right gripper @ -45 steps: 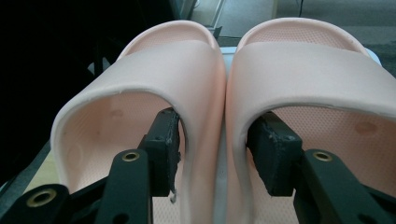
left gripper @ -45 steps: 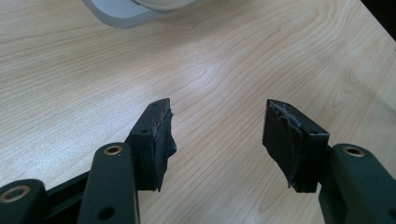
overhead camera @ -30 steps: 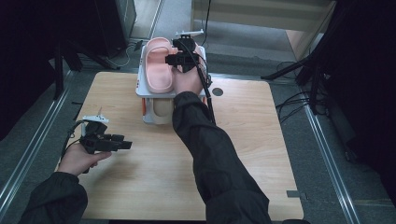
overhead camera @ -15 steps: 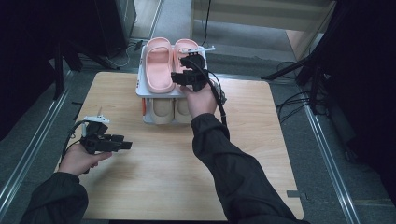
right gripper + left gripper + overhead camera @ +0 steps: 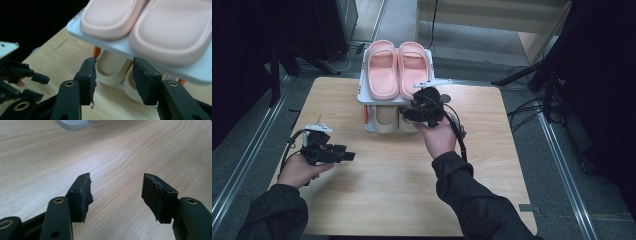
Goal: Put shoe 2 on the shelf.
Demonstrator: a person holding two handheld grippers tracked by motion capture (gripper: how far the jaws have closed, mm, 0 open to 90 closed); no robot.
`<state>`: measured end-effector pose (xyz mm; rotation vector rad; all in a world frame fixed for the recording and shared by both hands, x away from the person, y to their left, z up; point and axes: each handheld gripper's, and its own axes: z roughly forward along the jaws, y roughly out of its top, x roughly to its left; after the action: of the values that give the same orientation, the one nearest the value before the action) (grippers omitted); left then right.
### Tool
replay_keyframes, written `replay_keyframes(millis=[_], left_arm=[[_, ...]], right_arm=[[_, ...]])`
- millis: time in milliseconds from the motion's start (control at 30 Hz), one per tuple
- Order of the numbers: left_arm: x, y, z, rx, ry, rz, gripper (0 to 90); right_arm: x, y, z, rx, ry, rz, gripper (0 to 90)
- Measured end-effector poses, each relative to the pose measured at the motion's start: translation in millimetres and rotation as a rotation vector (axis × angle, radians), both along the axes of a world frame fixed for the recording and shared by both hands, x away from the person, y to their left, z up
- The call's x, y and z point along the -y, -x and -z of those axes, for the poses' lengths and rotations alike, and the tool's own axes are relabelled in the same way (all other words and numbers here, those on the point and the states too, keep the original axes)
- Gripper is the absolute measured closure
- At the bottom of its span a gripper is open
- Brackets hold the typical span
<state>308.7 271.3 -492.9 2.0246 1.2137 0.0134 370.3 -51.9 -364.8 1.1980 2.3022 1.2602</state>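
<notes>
Pink slippers on rack, right tool at lower shelf

Pink slippers [image 5: 398, 67] lie on the rack [image 5: 364, 90] top at the counter's [image 5: 492, 150] far edge. Beige slippers [image 5: 111, 71] sit below. Right tool [image 5: 113, 80] spread, empty, facing them. Left tool [image 5: 116, 192] spread over bare wood.

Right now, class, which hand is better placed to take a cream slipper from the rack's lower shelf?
Right. Its claw is open and faces the cream slippers on the lower shelf, just in front of them. The left claw is open too, but sits over bare table, well away from the rack.
</notes>
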Motion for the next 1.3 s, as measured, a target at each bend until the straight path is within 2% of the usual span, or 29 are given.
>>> replay_keyframes(millis=[200, 267, 333, 433, 533, 600, 633, 733, 1033, 1100, 1167, 1300], left_arm=[[1.8, 0.5, 0.9, 0.001, -0.002, 0.0, 39.8], [0.8, 0.0, 0.9, 0.013, -0.005, -0.001, 39.3], [0.0, -0.3, 1.0, 0.013, -0.005, -0.003, 39.2], [-1.3, -0.8, 2.3, 0.014, -0.011, -0.013, 38.6], [-0.9, -0.5, 2.8, 0.015, -0.013, -0.014, 38.3], [-0.7, -0.6, 2.9, 0.018, -0.018, -0.011, 38.1], [-0.5, -0.7, 3.1, 0.018, -0.016, -0.009, 38.1], [-0.3, 0.2, 2.9, 0.025, -0.019, -0.007, 37.7], [1.9, 1.1, 2.7, 0.033, -0.018, -0.001, 36.0], [2.8, 1.4, 2.1, 0.038, -0.01, -0.003, 35.8], [3.9, 1.1, 1.5, 0.037, -0.004, -0.001, 35.7], [8.0, 1.1, 1.0, 0.041, 0.002, -0.004, 32.5]], right_arm=[[8.9, 11.4, 15.3, -0.027, -0.024, -0.022, 53.8], [12.1, 18.5, 26.0, 0.001, -0.006, -0.043, 52.6], [13.3, 20.6, 29.7, 0.003, -0.011, -0.05, 52.6], [17.6, 26.5, 45.4, -0.024, -0.034, -0.075, 52.5], [19.0, 30.2, 53.2, -0.027, -0.027, -0.089, 52.5], [20.1, 34.8, 64.6, -0.03, -0.03, -0.121, 52.8], [20.1, 34.8, 64.6, -0.03, -0.03, -0.121, 52.8], [22.6, 38.3, 78.3, -0.049, -0.023, -0.15, 52.9], [31.2, 41.9, 95.6, -0.068, -0.047, -0.166, 52.7], [32.9, 42.1, 98.0, -0.061, -0.038, -0.175, 52.7], [35.7, 43.4, 99.0, -0.037, -0.027, -0.191, 52.2], [42.8, 45.2, 100.4, -0.035, -0.052, -0.216, 49.5]])
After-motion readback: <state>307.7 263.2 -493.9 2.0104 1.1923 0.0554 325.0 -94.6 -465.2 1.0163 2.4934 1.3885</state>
